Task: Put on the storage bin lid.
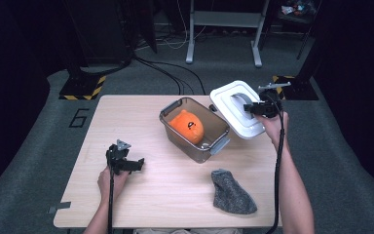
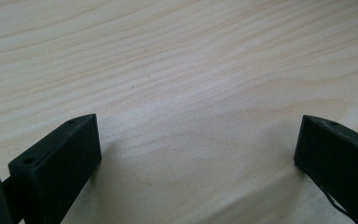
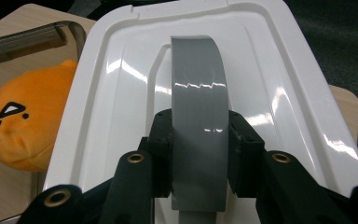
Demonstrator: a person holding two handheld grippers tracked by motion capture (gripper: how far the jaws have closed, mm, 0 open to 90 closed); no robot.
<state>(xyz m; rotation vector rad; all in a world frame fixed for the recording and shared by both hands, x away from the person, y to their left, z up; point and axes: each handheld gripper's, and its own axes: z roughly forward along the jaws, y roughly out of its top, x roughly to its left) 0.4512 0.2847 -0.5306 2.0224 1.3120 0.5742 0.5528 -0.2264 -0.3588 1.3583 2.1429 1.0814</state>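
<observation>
Right claw (image 3: 199, 154) is clamped on the grey handle (image 3: 198, 112) of the white lid (image 1: 236, 109), held tilted at the upper right of the high view beside the clear bin (image 1: 195, 129). Left claw (image 1: 126, 163) stands open over bare surface (image 2: 177, 70), lower left.

Plush toy (image 1: 187, 126) in the bin (image 1: 169, 107); lid (image 1: 224, 93) right of it, sock (image 1: 231, 192) nearer, perhaps flat.

White lid (image 3: 279, 93) with grey handle (image 3: 198, 121), clamped in my black right gripper (image 3: 199, 154). Orange plush (image 1: 187, 126), black face marks, in smoky translucent bin (image 1: 175, 105). Speckled grey cloth (image 1: 231, 192), maybe knitted, at 5 o'clock. Pale wood-grain table (image 2: 177, 70).
</observation>
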